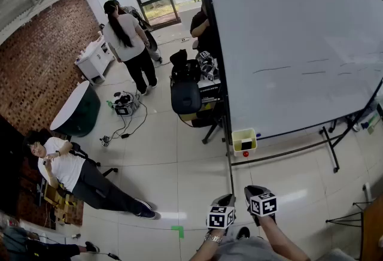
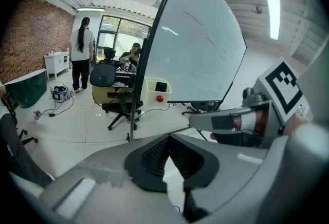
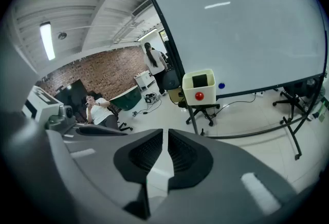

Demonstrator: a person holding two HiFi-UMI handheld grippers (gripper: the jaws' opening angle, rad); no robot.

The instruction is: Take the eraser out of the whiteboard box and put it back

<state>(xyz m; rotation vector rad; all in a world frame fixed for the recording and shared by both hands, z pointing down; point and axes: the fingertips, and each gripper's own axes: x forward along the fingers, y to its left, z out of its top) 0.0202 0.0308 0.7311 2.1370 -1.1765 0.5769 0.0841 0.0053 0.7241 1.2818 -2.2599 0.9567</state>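
A cream whiteboard box [image 1: 244, 141] hangs at the lower left corner of the whiteboard [image 1: 299, 44]. A dark eraser [image 1: 246, 145] stands inside it, and a red round magnet [image 1: 245, 153] sits on its front. Both grippers are low in the head view, well short of the box. My left gripper [image 1: 226, 199] is shut and empty, and so is my right gripper [image 1: 254, 191] beside it. The left gripper view shows the box [image 2: 157, 90] and eraser [image 2: 161, 87] far beyond the shut jaws [image 2: 167, 138]. In the right gripper view the box [image 3: 199, 87] and eraser [image 3: 199, 80] stand ahead of the shut jaws [image 3: 165, 133].
The whiteboard stands on a metal frame with floor legs [image 1: 332, 152]. An office chair [image 1: 185, 97] and a cluttered desk [image 1: 206, 74] stand behind the box. One person stands [image 1: 128, 44] at the back; another sits on the floor [image 1: 72, 173]. A blue magnet [image 3: 221, 85] sticks to the board.
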